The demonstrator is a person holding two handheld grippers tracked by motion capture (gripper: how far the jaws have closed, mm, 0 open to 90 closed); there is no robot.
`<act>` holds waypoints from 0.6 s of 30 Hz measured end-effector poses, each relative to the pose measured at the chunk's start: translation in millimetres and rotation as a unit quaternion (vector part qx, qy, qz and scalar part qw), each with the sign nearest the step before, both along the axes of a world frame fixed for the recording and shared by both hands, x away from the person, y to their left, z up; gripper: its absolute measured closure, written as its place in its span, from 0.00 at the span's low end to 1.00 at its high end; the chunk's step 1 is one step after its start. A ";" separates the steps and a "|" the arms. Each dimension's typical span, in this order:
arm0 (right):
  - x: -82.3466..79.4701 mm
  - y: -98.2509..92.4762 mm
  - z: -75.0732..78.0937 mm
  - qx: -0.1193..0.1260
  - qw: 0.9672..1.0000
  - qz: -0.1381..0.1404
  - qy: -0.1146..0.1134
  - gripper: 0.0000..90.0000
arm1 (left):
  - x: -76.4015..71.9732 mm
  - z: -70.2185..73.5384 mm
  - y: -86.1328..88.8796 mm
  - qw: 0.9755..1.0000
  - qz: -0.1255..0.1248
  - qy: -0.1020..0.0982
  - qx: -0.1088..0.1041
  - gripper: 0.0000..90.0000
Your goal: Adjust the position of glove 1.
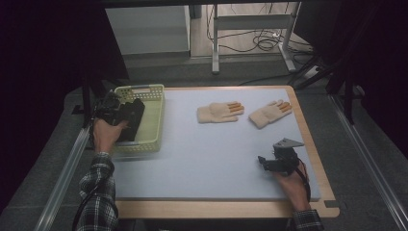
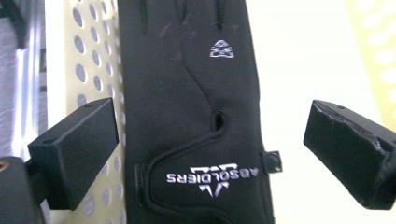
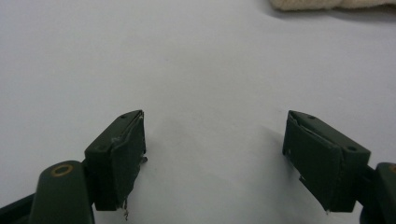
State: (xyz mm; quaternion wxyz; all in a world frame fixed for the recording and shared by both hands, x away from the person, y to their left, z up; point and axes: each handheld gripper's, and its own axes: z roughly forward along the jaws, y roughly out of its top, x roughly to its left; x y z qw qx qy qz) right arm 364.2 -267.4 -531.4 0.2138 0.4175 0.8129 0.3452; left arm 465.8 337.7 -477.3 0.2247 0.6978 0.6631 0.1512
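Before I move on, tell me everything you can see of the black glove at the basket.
The black glove looks like smooth synthetic fabric with stitched seams, a small silver emblem on its back, a white upside-down "ABSOLDIERS" logo on the cuff strap and a small side clip. It lies flat in the pale yellow perforated basket, draped against one wall. The left tongs stand open around it, pads apart from the fabric.

The right tongs [image 3: 212,158] hover over the pale bench [image 3: 187,60], their two black jaws standing wide apart with nothing but bare surface between them. At the top edge, well beyond the jaws, lies the fuzzy cream edge of a glove [image 3: 322,3].
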 end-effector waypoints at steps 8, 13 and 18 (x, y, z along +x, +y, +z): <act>0.0 0.0 0.0 0.000 1.000 0.000 0.000 0.23 | -26.4 10.2 -5.8 0.996 -0.054 -0.063 -0.029 0.03; 0.0 0.1 0.0 0.000 1.000 -0.001 0.000 0.23 | -44.5 17.7 -16.3 0.990 -0.094 -0.099 -0.030 0.03; -0.2 0.1 0.2 -0.001 1.000 -0.001 0.001 0.23 | -63.1 25.8 -31.9 0.982 -0.138 -0.124 -0.028 0.02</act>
